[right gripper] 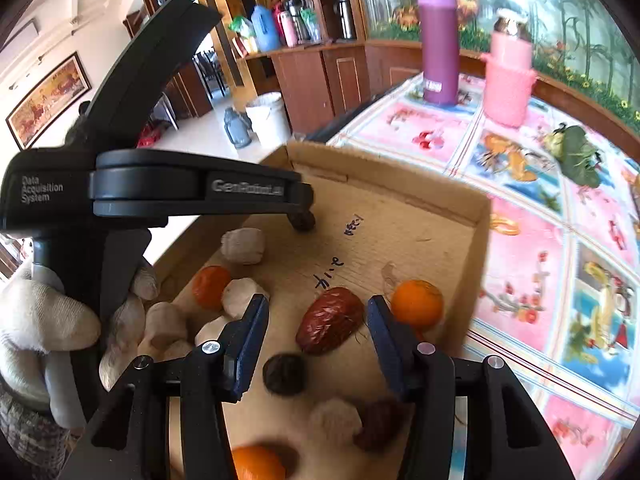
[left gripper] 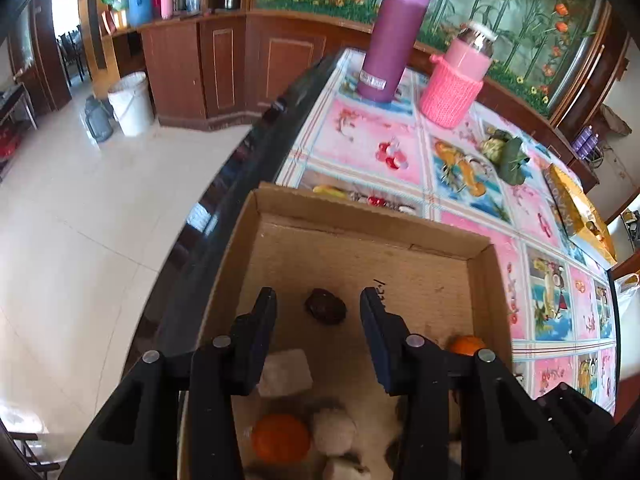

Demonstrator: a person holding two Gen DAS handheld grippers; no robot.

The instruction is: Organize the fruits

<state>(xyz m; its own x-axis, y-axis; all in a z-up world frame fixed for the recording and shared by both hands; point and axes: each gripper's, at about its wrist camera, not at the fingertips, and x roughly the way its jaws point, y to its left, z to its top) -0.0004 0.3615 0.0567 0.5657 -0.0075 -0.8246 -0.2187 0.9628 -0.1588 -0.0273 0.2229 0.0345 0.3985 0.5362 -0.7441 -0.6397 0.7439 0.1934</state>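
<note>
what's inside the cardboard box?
Cardboard box holds oranges, a red date, dark fruits and pale lumps. The grippers hide the near end.

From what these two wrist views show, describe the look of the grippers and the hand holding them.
Both tools are black plastic. The left gripper and right gripper each have two fingers faced with dark blue pads, hinged on silver rivets. In the right wrist view the left tool's body carries grey lettering, "Data Acquisition System" plus a blurred brand name. The hand holding it wears a cream knit glove over a mottled grey sleeve.
</note>
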